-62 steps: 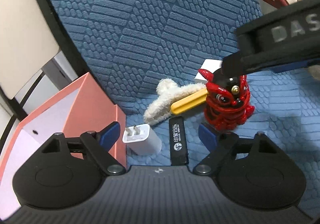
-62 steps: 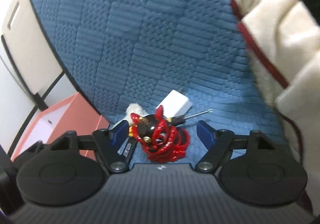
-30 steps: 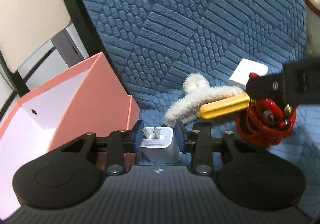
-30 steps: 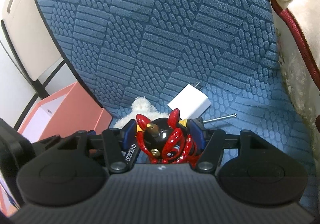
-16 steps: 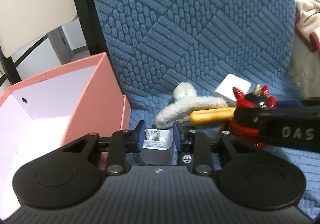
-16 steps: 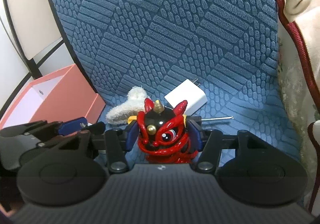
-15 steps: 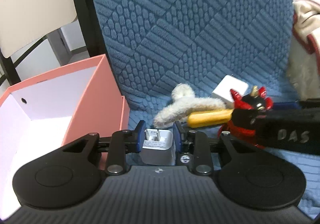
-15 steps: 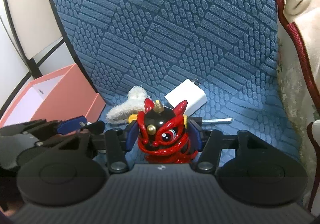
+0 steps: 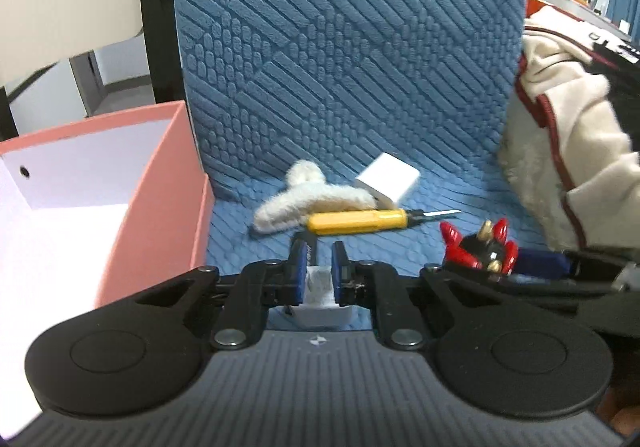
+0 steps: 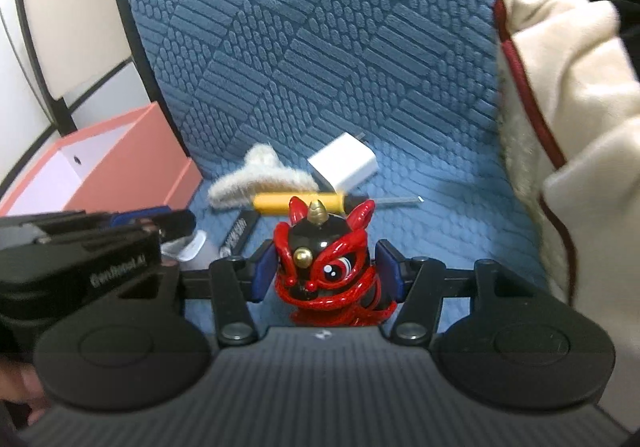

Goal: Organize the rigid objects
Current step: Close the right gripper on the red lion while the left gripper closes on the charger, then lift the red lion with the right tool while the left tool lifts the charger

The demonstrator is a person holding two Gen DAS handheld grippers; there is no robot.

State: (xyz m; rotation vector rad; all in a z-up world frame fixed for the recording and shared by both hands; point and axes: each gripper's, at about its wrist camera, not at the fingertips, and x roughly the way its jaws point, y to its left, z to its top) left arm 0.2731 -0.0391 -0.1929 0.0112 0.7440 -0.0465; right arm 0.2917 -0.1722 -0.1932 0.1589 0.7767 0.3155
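My left gripper [image 9: 319, 271] is shut on a white plug charger [image 9: 320, 299] and holds it above the blue cushion, beside the open pink box [image 9: 160, 183]. My right gripper [image 10: 326, 267] is shut on a red and black lion figurine [image 10: 326, 267], lifted off the cushion; the figurine also shows in the left wrist view [image 9: 480, 251]. On the cushion lie a yellow-handled screwdriver [image 9: 360, 221], a second white charger [image 9: 388, 177], a fluffy white hair clip [image 9: 312, 199] and a black stick [image 10: 240, 231].
The pink box [image 10: 120, 163] stands left of the cushion, its white inside open. A cream garment with dark red trim [image 10: 568, 87] is heaped on the right. The blue textured cushion back [image 9: 352, 47] rises behind the objects. A chair frame [image 9: 156, 7] is at the far left.
Both grippers closed on their objects, the left on the charger and the right on the lion figurine, and lifted them off the cushion. The views have tilted up and back.
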